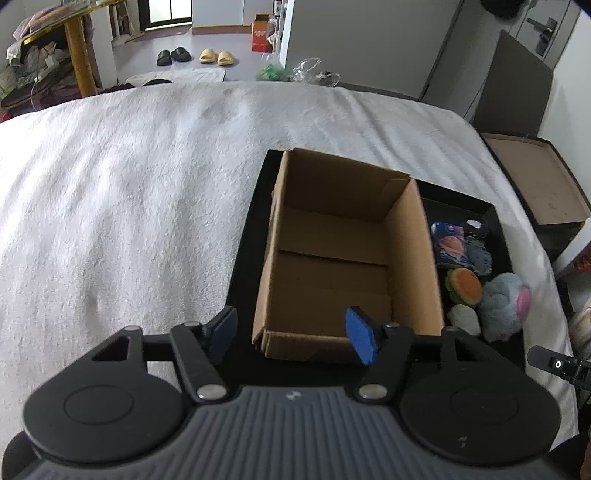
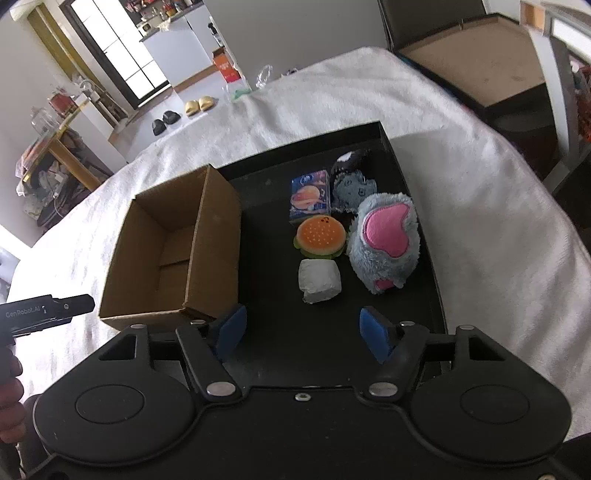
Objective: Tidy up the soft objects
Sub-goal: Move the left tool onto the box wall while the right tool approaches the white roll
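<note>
An open cardboard box [image 1: 332,258] [image 2: 173,251] stands empty on the left of a black tray [image 2: 273,177] on a white bed. On the tray's right lie a burger plush [image 2: 321,236] [image 1: 464,286], a white soft lump [image 2: 318,280] [image 1: 463,319], a blue tissue pack [image 2: 309,197] [image 1: 448,245], a dark grey plush [image 2: 351,184] and a grey-blue plush paw with pink pads [image 2: 386,240] [image 1: 504,306]. My left gripper [image 1: 291,338] is open and empty over the box's near edge. My right gripper [image 2: 303,332] is open and empty, just short of the white lump.
The white towel-covered bed [image 1: 129,192] spreads to the left and behind the tray. A brown open case [image 2: 476,70] [image 1: 535,177] sits off the bed's right side. Slippers [image 1: 216,57] and an orange carton [image 1: 260,35] are on the floor beyond.
</note>
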A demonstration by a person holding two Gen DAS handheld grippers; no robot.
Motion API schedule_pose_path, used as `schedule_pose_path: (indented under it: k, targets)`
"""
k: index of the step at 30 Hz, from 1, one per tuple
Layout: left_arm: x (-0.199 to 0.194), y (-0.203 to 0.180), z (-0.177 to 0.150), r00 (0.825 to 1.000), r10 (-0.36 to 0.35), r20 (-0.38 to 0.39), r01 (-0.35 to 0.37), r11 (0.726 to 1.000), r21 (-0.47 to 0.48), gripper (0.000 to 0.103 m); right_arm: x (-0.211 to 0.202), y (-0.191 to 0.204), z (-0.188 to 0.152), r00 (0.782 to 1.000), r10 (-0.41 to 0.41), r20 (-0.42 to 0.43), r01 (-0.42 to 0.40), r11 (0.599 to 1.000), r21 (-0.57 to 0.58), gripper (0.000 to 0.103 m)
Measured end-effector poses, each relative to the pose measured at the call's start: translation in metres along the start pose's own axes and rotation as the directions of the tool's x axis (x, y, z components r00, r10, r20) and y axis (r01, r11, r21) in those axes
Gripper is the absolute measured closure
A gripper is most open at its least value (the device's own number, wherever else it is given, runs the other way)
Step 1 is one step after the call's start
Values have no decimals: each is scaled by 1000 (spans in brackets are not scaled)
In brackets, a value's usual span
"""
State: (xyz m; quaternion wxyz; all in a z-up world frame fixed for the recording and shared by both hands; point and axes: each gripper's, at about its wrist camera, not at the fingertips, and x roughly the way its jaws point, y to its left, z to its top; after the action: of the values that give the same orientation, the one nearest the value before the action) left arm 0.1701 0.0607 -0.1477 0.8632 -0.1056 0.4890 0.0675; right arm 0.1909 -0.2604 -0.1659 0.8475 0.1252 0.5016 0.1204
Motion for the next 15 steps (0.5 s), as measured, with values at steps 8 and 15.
schedule_pose_path:
  k: [8, 15]
  targets:
    - [35, 11, 8, 999, 23, -43, -25, 999, -25, 50, 40, -3, 9, 999, -12, -51, 13, 1000, 6, 39]
    - [60, 20, 16, 996, 34, -80, -37, 999, -35, 57, 72, -2, 16, 995, -24, -98, 25, 1000, 6, 41]
